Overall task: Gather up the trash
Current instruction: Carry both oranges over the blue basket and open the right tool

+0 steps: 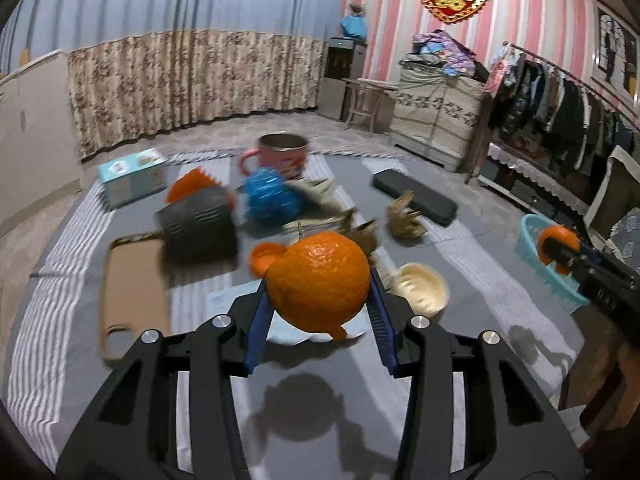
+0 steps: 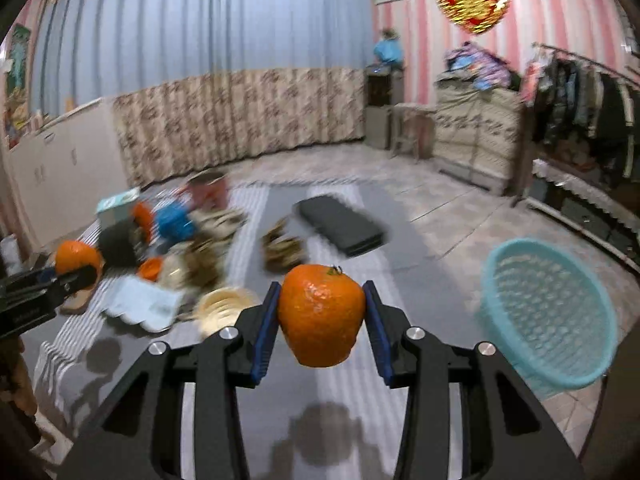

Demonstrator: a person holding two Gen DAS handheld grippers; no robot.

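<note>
Striped grey bedcover (image 1: 48, 320) under both my claws, pink-striped wall and curtains behind. Left claw (image 1: 320, 300) clamped on a piece of orange peel (image 1: 320, 280), held clear of the cover. Right claw (image 2: 322, 312) likewise clamped on a second orange peel (image 2: 320, 314). Beyond the left claw lie more scraps: a small peel bit (image 1: 262, 256), a cream cup-shaped shell (image 1: 420, 288), brown husks (image 1: 404, 220). Teal basket (image 2: 552, 316) sits to the right of the right claw, near, a little lower, not yet under it. Step in hand, I judge: carrying both peels to the basket. Next: swing right claw over the rim, let go; left follows.
</note>
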